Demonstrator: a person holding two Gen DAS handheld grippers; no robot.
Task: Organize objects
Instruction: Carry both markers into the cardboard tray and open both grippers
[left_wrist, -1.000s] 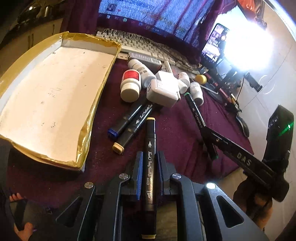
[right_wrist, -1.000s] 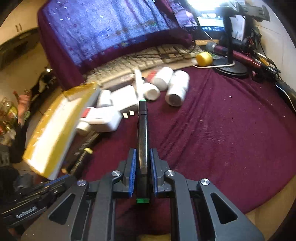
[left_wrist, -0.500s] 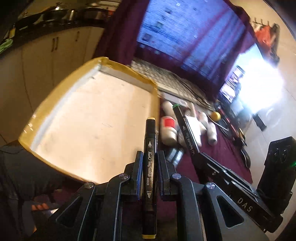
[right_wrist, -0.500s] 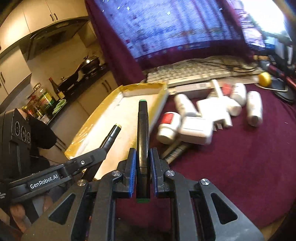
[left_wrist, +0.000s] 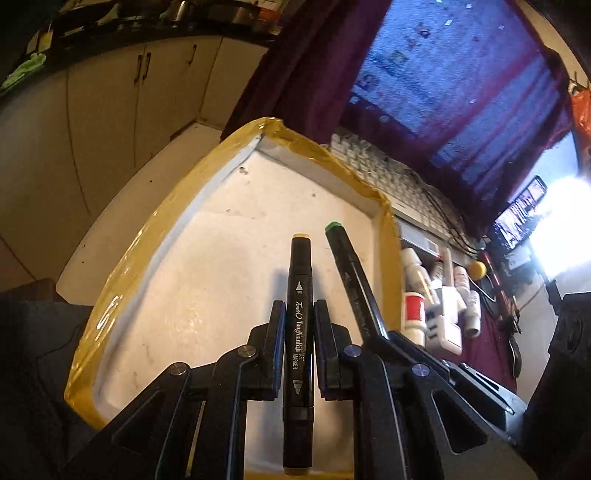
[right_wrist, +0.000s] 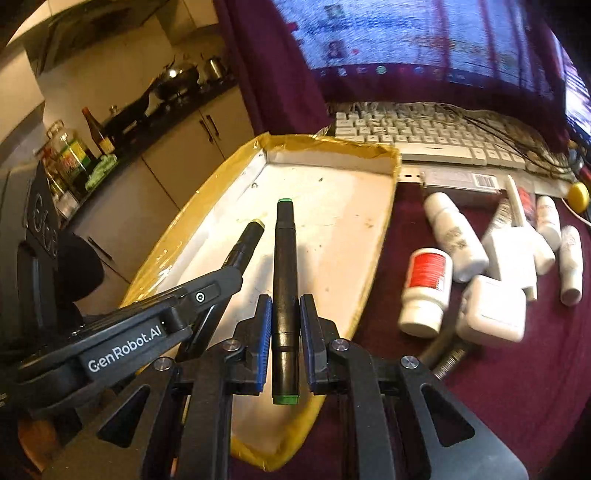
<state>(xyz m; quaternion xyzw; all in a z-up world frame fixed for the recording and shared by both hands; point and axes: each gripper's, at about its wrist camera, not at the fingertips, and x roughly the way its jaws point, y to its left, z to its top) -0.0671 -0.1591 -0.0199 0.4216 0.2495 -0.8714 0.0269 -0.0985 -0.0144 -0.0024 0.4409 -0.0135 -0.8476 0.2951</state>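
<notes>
Left gripper (left_wrist: 299, 325): jaws narrow, clamped on the yellow marker (left_wrist: 300, 332).
Yellow marker: black barrel with pale yellow end caps; long axis runs along the jaws, far cap pointing forward and down over the tray (left_wrist: 155, 236). In the right wrist view it (right_wrist: 245, 240) slants up and right from the left gripper (right_wrist: 236, 266).
Right gripper (right_wrist: 283, 321): jaws narrow, clamped on the green marker (right_wrist: 284, 258).
Green marker: black barrel with green end caps; long axis in line with the jaws, far cap aimed at the tray's (right_wrist: 369, 258) far wall. In the left wrist view it (left_wrist: 347, 266) leans up and left, its tip near the yellow marker's tip; the right gripper (left_wrist: 369, 332) sits just beside the left.
Markers together: both above the tray floor, side by side, tips apart; whether either touches the floor cannot be told.
Tray: white inside, rim wrapped in yellow tape, on the counter's (right_wrist: 480, 387) maroon cloth.
Right of tray: white bottles (right_wrist: 454, 240), one with a red label (right_wrist: 424, 288), and a white adapter (right_wrist: 491, 310) lying in a loose cluster.
Behind: keyboard (right_wrist: 424, 136) under a lit monitor (right_wrist: 424, 37).
</notes>
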